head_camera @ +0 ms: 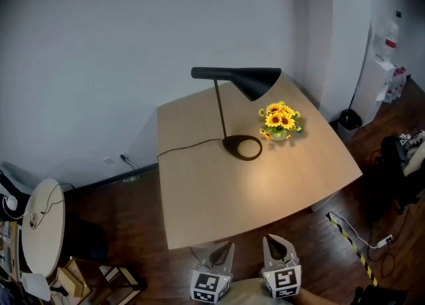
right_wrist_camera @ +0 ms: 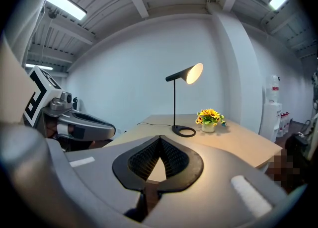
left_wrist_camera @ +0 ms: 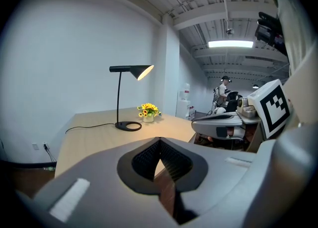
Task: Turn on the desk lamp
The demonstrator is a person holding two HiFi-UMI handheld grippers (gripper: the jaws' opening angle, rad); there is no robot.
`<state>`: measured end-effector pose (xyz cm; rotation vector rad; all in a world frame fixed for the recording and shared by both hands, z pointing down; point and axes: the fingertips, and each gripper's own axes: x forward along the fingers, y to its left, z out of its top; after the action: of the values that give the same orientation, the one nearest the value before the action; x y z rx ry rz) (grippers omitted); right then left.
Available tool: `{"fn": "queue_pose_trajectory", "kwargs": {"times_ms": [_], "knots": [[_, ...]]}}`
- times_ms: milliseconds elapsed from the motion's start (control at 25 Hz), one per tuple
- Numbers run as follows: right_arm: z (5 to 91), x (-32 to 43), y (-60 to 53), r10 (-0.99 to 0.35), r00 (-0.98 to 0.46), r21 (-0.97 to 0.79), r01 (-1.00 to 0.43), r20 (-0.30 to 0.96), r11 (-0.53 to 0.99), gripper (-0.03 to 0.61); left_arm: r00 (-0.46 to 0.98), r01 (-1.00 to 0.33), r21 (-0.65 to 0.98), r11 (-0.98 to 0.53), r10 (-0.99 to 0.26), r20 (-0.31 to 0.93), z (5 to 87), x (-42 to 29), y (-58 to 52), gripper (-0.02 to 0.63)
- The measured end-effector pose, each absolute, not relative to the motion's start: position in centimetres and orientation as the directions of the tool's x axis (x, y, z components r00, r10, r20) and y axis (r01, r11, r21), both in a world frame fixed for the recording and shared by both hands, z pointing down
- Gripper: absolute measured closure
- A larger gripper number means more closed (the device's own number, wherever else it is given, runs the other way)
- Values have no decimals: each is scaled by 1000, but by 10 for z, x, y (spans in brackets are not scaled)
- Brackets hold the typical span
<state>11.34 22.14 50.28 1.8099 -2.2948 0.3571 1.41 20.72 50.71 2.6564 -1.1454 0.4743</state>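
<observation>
1. Desk lamp (head_camera: 255, 81), far side of table (head_camera: 199, 210), shade glowing: seemingly lit; another press could switch it off.
2. Left gripper (head_camera: 224, 252), right gripper (head_camera: 277, 247): jaws together, empty, at near edge.
3. Sunflower pot (head_camera: 278, 124) beside lamp: careless reach could topple it.

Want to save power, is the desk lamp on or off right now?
On: the lamp shade glows inside, and warm light pools on the table beneath it.

The desk lamp (head_camera: 236, 105) stands on the table (head_camera: 199, 197), flowers (head_camera: 279, 121) just right.
</observation>
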Motion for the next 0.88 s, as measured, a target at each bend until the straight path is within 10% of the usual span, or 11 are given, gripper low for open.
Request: {"fn": "queue_pose_trajectory", "kwargs": {"times_ms": [880], "knots": [[499, 76, 243, -928, -117, 7, -992, 353, 128, 581, 745, -638, 102, -763, -579, 333, 504, -21, 211, 615]]}}
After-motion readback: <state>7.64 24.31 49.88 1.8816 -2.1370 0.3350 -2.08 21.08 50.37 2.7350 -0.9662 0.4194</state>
